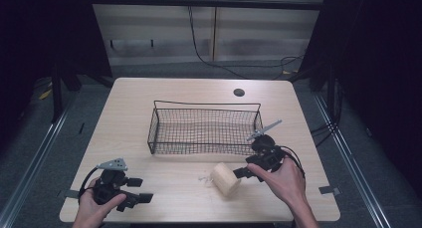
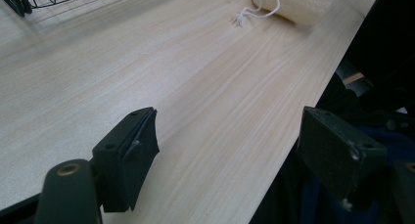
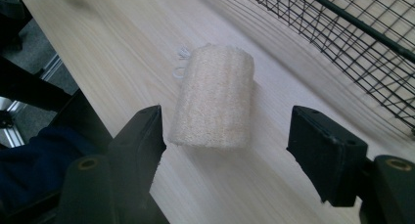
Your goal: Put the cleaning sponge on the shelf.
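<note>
Pale wood table (image 1: 149, 96): bears everything here.
Loofah (image 1: 225, 179): beige fibrous cylinder lying on its side, just ahead of the right gripper (image 1: 247, 172), lined up with the gap between its jaws; not touched.
Loofah cord (image 3: 181, 62): white loop at the roll's far end from that gripper.
Right gripper: jaws spread wide, holding nothing.
Left gripper (image 1: 140, 189): jaws apart, empty, at the near table edge; the loofah lies well ahead of it.
Wire basket (image 1: 204, 106): black mesh, beyond the right gripper, near it.
</note>
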Demonstrator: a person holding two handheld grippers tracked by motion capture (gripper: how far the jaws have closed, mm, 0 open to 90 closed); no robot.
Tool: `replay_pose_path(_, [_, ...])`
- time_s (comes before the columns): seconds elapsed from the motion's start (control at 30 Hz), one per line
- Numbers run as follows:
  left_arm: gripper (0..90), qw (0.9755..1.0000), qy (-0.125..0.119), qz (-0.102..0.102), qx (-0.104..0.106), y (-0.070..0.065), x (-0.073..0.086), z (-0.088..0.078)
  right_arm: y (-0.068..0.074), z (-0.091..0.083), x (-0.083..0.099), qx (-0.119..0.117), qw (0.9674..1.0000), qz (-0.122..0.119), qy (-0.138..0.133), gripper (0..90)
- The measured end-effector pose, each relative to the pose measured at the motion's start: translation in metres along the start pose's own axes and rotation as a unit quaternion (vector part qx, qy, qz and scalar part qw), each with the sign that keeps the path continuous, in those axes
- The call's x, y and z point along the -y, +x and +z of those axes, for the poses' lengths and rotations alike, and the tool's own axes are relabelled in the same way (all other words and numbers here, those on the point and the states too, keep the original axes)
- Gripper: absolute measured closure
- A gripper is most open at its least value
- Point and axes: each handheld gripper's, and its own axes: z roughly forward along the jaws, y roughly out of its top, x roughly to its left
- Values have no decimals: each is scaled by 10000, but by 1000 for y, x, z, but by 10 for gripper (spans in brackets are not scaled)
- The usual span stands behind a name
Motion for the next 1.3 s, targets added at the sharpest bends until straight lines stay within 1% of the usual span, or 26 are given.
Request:
replay_pose_path(0.07, [224, 10000, 28, -5, 3, 1, 1, -1, 1, 2, -4, -24, 9999, -30, 107, 284])
replay_pose_path(0.1, [224, 10000, 12, -5, -10, 1, 1, -1, 1, 3, -7, 17, 9999, -25, 150, 280])
replay_pose_path(0.13, [224, 10000, -6, -25, -2, 1, 1, -2, 2, 6, -11, 42, 9996, -88, 248, 280])
replay_pose_path(0.17, [224, 10000, 11, -22, 24, 2, 1, -2, 2, 7, -14, 23, 9996, -114, 271, 278])
replay_pose_path(0.23, [224, 10000, -2, -21, 7, 2, 1, -1, 3, 8, -16, 12, 9995, -114, 283, 271])
replay_pose_path(0.3, [224, 10000, 0, -16, 35, 1, 0, -1, 5, 11, -22, 18, 9993, -162, 350, 267])
replay_pose_path(0.33, [224, 10000, -1, -6, 21, 1, 0, -1, 6, 13, -25, 3, 9989, -175, 433, 267])
replay_pose_path(0.37, [224, 10000, -15, -26, 23, 1, 0, 0, 7, 16, -30, 17, 9984, -238, 507, 267])
replay_pose_path(0.4, [224, 10000, -15, -26, 23, 1, 0, 0, 7, 16, -30, 17, 9984, -238, 507, 267])
replay_pose_path(0.43, [224, 10000, 23, 26, 7, 1, -1, -1, 7, 21, -34, 55, 9973, -278, 671, 267])
replay_pose_path(0.47, [224, 10000, 23, 26, 7, 1, -1, -1, 7, 22, -35, 40, 9968, -263, 756, 267])
replay_pose_path(0.5, [224, 10000, 29, 28, 18, 1, -1, -1, 7, 22, -35, 40, 9968, -263, 756, 267])
replay_pose_path(0.53, [224, 10000, 4, 18, 19, 0, -1, -1, 6, 25, -37, 28, 9959, -206, 877, 267])
replay_pose_path(0.6, [224, 10000, 8, 20, 19, 0, -1, -1, 6, 29, -39, -11, 9946, -170, 1022, 267])
replay_pose_path(0.67, [224, 10000, 5, 15, 37, 1, -1, -1, 6, 33, -41, -64, 9930, -189, 1163, 268])
replay_pose_path(0.73, [224, 10000, 8, 25, 47, 1, -1, -2, 7, 35, -41, -33, 9925, -210, 1206, 267])
replay_pose_path(0.77, [224, 10000, -1, 35, 16, 0, -1, -1, 8, 39, -41, -85, 9904, -220, 1364, 268])
replay_pose_path(1.0, [224, 10000, -15, 30, 17, 0, -1, -1, 10, 49, -42, -78, 9884, -193, 1508, 281])
replay_pose_path(1.03, [224, 10000, -9, 35, 18, 0, -1, -1, 9, 52, -42, -69, 9869, -173, 1600, 282])
replay_pose_path(1.13, [224, 10000, 3, 43, 18, 0, -1, -1, 8, 54, -42, -52, 9861, -194, 1650, 282])
replay_pose_path(1.17, [224, 10000, -12, 37, 19, 0, -1, -1, 7, 57, -42, -95, 9852, -178, 1703, 282])
replay_pose_path(1.3, [224, 10000, 5, 31, 31, 0, -1, -1, 8, 60, -42, -99, 9850, -181, 1714, 282])
